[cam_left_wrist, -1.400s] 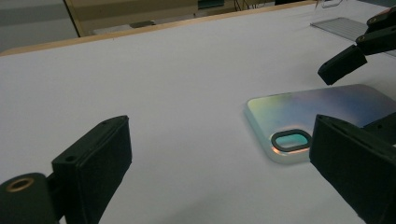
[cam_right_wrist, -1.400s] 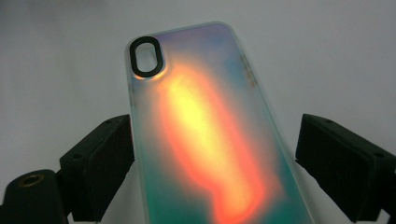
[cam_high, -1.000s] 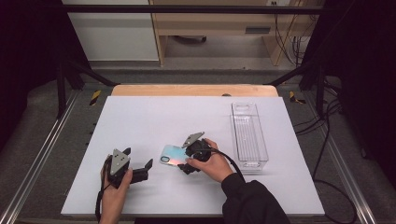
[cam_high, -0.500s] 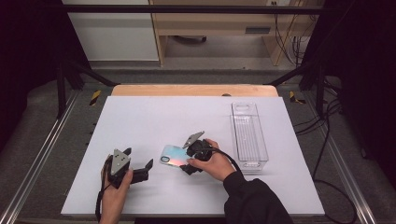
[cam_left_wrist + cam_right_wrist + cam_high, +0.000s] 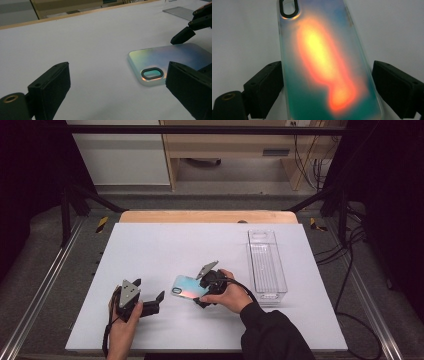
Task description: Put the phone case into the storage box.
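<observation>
An iridescent phone case [image 5: 189, 286] lies flat on the white table [image 5: 200, 240], camera cutout toward my left gripper. My right gripper [image 5: 199, 290] straddles its near end. In the right gripper view the case [image 5: 322, 62] runs up between the two black jaws of that gripper [image 5: 325, 65]. The jaws have just been opening, and a thin gap shows at the right pad. My left gripper [image 5: 150, 290] rests open on the table to the left of the case, nothing between its jaws [image 5: 117, 66]. From there the case [image 5: 170, 60] lies just ahead, with one right-gripper fingertip [image 5: 182, 37] at its far edge.
A clear, long plastic bin [image 5: 266, 265] stands to the right of the right hand, lengthwise toward the back. The table's wooden far edge [image 5: 207, 216] and metal frame rails [image 5: 45, 285] border the work surface. Cables trail from both grippers.
</observation>
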`<move>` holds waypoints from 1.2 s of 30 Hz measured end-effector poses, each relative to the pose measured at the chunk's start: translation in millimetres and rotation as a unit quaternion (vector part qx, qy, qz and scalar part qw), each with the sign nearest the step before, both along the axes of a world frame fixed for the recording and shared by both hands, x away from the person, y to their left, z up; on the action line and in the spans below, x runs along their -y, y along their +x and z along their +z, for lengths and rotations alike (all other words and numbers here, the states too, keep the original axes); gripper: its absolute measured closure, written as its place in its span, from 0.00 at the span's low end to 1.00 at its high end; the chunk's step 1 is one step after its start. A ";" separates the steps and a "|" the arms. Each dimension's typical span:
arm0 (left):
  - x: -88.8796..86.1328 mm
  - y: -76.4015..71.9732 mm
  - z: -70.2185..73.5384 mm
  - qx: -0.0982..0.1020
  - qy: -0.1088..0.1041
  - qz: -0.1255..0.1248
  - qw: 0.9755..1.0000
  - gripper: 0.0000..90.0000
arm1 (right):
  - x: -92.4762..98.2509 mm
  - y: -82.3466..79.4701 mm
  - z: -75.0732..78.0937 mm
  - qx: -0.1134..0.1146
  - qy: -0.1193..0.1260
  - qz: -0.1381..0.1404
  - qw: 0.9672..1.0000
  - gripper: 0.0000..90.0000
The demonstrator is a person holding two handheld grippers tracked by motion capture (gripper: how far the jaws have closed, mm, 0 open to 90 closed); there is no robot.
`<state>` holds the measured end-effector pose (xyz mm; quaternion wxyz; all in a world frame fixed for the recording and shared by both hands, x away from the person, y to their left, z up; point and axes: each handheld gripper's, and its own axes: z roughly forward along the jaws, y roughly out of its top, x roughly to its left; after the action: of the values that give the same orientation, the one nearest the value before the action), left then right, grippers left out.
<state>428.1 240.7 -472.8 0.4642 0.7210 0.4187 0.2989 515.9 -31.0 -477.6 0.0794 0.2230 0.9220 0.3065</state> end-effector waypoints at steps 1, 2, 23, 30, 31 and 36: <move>-0.1 0.0 0.1 0.000 0.000 0.000 1.000 0.06 | 0.0 0.0 0.0 0.000 0.000 0.000 1.000 0.13; -0.3 -0.1 0.2 0.001 -0.001 0.000 1.000 0.06 | 0.1 0.1 0.4 0.000 -0.001 0.002 1.000 0.14; -8.6 -0.7 6.2 0.012 -0.017 0.010 1.000 0.06 | -5.9 -10.7 8.3 0.028 -0.029 -0.015 0.999 0.19; -11.8 -3.9 11.2 0.017 -0.036 0.013 0.999 0.06 | -5.7 -19.1 16.6 0.058 -0.013 -0.019 0.998 0.19; -11.9 -4.3 11.9 0.018 -0.036 0.013 0.999 0.06 | -5.3 -19.9 17.5 0.061 -0.010 -0.021 0.998 0.20; -11.6 -4.0 11.0 0.014 -0.036 0.011 0.999 0.06 | -2.8 -21.6 16.4 0.057 -0.001 -0.023 0.998 0.20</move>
<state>424.1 252.3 -461.7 0.4924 0.6950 0.4305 0.2987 494.3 -28.2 -461.1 0.1393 0.2265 0.9107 0.3160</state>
